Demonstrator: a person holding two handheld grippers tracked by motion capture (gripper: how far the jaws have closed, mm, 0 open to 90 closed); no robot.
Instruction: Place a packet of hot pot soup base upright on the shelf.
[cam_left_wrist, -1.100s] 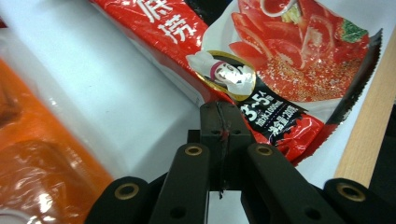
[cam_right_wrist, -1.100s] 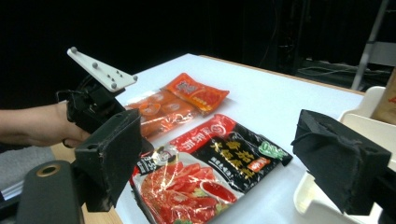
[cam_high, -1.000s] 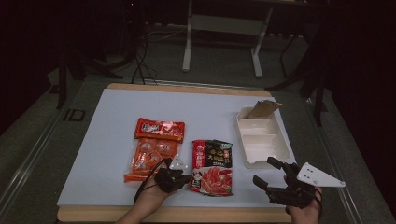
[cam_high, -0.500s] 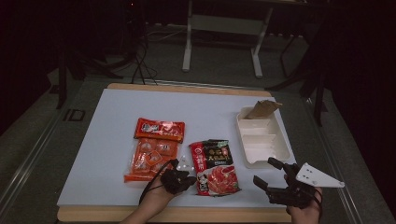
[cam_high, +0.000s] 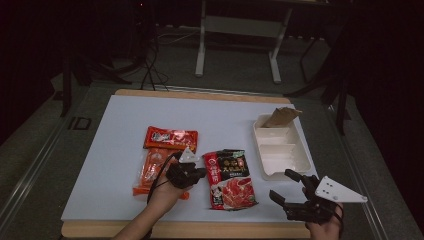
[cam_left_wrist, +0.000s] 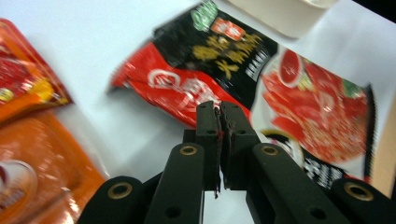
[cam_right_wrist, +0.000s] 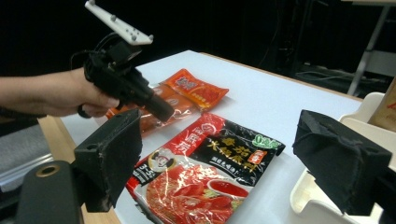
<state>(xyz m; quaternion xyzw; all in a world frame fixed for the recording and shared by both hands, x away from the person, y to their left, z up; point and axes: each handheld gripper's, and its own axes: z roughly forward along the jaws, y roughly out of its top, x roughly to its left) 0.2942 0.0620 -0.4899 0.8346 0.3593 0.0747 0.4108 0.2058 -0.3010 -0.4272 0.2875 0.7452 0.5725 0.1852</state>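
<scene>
1. Far left, two orange packets (cam_high: 162, 157) are laid on the white table (cam_high: 100, 165), one across the top of the other. They're untouched.
2. Next, the left gripper (cam_high: 197, 172) is seen with its jaws clenched on nothing, hovering just beside the upper left corner of the red-and-black sauce packet (cam_high: 230, 177).
3. That packet is lying flat near the front edge, between the orange ones and the white tray (cam_high: 280, 150), so nothing's been lifted or packed yet.
4. The tray's compartments look bare, apart from a brown bag (cam_high: 281, 116) at the far end.
5. Far right, the right gripper (cam_high: 287, 192) is parked with jaws released. Pretty much everything is probably left to do.
</scene>
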